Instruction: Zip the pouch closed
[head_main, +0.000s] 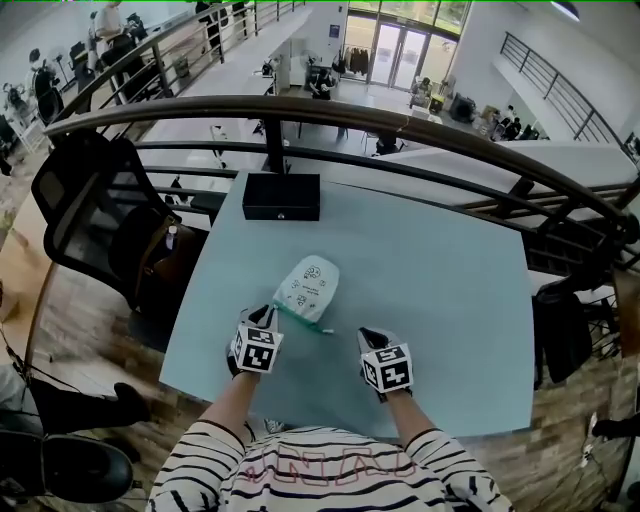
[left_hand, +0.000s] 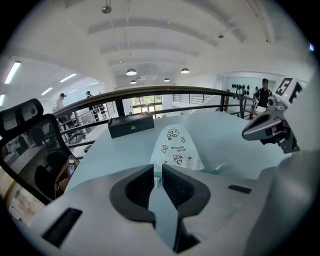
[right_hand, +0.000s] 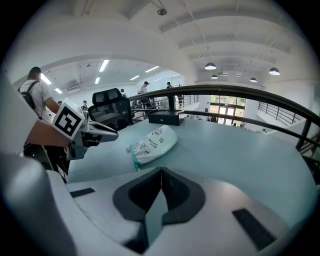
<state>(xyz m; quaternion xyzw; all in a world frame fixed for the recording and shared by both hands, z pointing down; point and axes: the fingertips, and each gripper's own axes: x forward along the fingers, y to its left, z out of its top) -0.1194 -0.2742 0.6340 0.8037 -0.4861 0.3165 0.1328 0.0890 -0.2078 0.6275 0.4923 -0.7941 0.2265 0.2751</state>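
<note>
I hold both arms out in front of me, forearms in striped sleeves (head_main: 205, 455), with the two tools side by side and angled forward and down over the pale blue worktop (head_main: 440, 300). My left gripper (left_hand: 157, 175) points at the near left corner of the pouch (head_main: 308, 288). Its fingers (left_hand: 176, 187) are pressed almost together. A thin slit is left between them, and a small white bit sits in it. I cannot tell what that bit belongs to. My right gripper (right_hand: 160, 175) is off to the right of the pouch and apart from it. Its fingers (right_hand: 178, 192) are fully together with nothing between them.

The pouch lies flat near the middle of the worktop, just beyond my left gripper. It is white with small black cartoon prints and has a rounded far end. Its teal zipper (head_main: 300, 318) runs along the edge nearest me as a thin flat line, with a pale pull tab (left_hand: 220, 167) at its right end. A black box (head_main: 281, 196) sits at the worktop's far edge, well apart from the pouch.
</note>
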